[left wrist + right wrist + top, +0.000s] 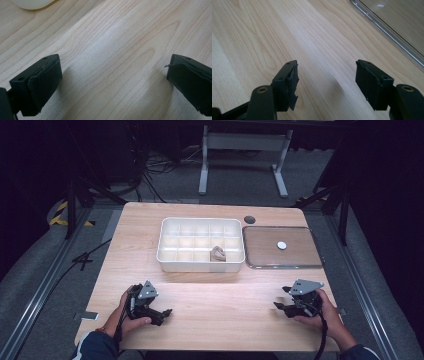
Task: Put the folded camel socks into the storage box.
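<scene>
My left claw [162, 312] rests low on the bench [210, 295], jaws spread wide with bare wood between them, so I'd leave it parked as a spare. The crumpled brownish piece [218, 253] sits in a front cell of the white divided box [170, 245], well apart from both claws. My right claw [280, 305] is open and empty too; I'd bring it over the cell wall from above. The small white disc [282, 245] lies alone on the clear tray [310, 262].

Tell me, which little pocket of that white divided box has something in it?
In the white box, it's the pocket in the front row, second from the right end: a small brownish lump sits there. Every other pocket looks empty.
</scene>
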Available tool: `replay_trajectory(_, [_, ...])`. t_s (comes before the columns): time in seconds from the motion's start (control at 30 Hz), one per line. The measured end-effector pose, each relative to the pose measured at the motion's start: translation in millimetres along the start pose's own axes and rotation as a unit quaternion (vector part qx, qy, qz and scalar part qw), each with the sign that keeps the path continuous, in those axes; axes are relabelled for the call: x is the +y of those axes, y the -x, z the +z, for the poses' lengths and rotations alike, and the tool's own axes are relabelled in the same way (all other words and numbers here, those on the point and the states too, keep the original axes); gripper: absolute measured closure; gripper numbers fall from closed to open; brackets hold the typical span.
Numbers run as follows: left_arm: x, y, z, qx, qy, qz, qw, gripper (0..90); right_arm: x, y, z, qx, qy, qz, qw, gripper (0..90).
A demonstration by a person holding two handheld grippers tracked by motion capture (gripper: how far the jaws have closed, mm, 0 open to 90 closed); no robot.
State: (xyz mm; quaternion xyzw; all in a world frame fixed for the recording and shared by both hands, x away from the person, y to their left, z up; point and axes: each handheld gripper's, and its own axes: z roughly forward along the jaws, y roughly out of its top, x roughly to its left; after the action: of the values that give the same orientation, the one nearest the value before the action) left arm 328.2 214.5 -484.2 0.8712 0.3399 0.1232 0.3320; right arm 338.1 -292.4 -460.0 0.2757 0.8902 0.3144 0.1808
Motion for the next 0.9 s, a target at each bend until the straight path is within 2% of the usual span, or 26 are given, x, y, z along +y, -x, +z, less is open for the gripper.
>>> replay_trajectory(0.27, [0.0,0.0,0.0,0.000,0.000,0.000,1.0000,0.2,-20.1,3.6,-7.5,-0.001,0.017,0.035,0.9992,32.5])
replay_trajectory(0.47, [0.0,0.1,-0.1,0.000,0.000,0.000,1.0000,0.3,-36.9,6.1,-8.2,-0.003,0.019,0.063,0.9978,28.8])
replay_trajectory(0.67, [0.1,-0.3,0.2,-0.001,0.000,0.001,1.0000,0.2,-51.0,10.5,-8.5,-0.001,0.046,0.113,0.9925,23.6])
replay_trajectory(0.9, [0.0,0.0,0.1,0.000,0.000,0.001,1.0000,0.3,-52.9,11.1,-9.0,-0.008,0.047,0.118,0.9919,22.1])
